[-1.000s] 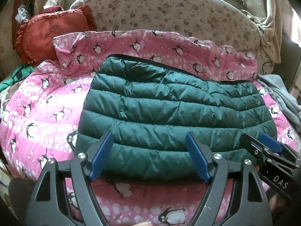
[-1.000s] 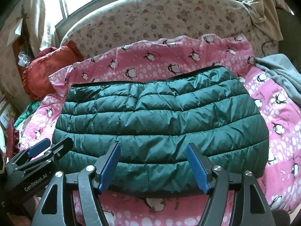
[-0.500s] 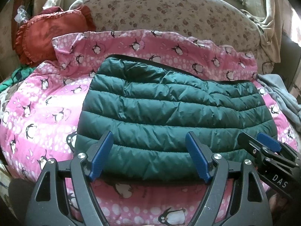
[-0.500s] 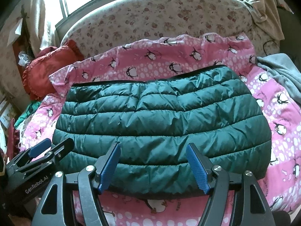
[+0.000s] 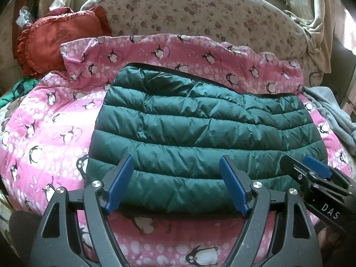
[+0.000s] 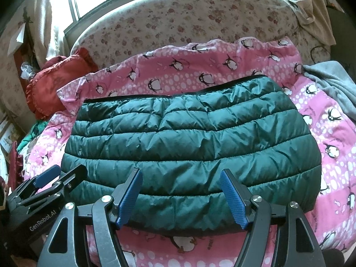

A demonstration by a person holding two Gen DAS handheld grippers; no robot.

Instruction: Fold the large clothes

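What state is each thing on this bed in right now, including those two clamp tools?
Jacket: folded, lying flat on the quilt.
Quilt: spread over the bed, rumpled at its far edge.
Left hand-held gripper: open, holding nothing.
Right hand-held gripper: open, holding nothing.
Grey cloth: crumpled.

green cloth (image 5: pixel 13 93): mostly hidden by quilt (image 5: pixel 55 120) | grey blanket (image 6: pixel 333 84): edge-cropped

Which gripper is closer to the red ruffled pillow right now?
Left. The left gripper hovers open over the near left part of the green puffer jacket, the red pillow's side. The right gripper, also open, sits farther right.
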